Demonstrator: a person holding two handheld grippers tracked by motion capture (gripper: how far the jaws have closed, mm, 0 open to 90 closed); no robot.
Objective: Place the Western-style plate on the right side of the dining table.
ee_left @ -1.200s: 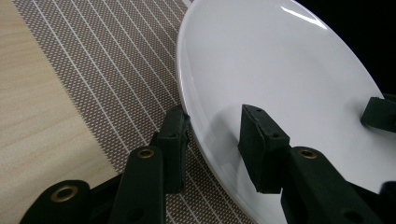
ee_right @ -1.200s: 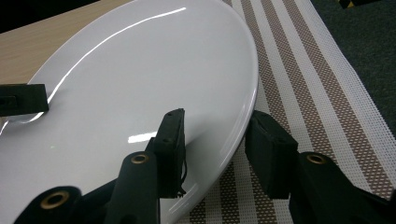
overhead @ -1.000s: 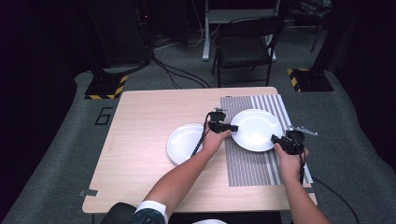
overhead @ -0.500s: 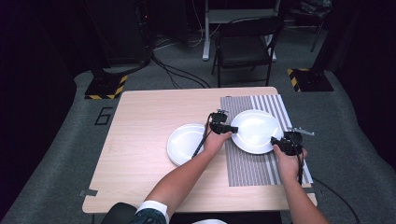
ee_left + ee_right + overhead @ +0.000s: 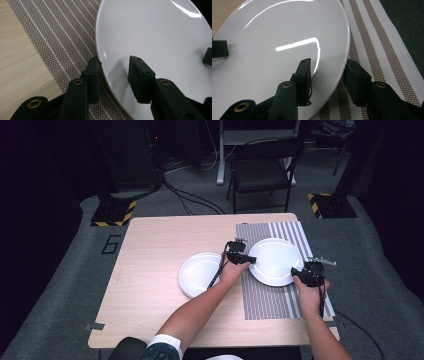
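Note:
A large white plate (image 5: pixel 274 260) lies on a brown-and-white striped placemat (image 5: pixel 265 295) at the table's right side. My left gripper (image 5: pixel 245 259) is shut on the plate's left rim. In the left gripper view one jaw sits under the rim and the other on the plate (image 5: pixel 155 32), with the left gripper (image 5: pixel 115 67) straddling the edge. My right gripper (image 5: pixel 300 272) is shut on the plate's near right rim. In the right gripper view the right gripper (image 5: pixel 327 67) straddles the edge of the plate (image 5: pixel 274 50) the same way.
A smaller white plate (image 5: pixel 197 272) rests on the bare wooden table (image 5: pixel 160 240), just left of the placemat and under my left forearm. A dark folding chair (image 5: pixel 262 170) stands beyond the table's far edge. Cables run across the grey floor.

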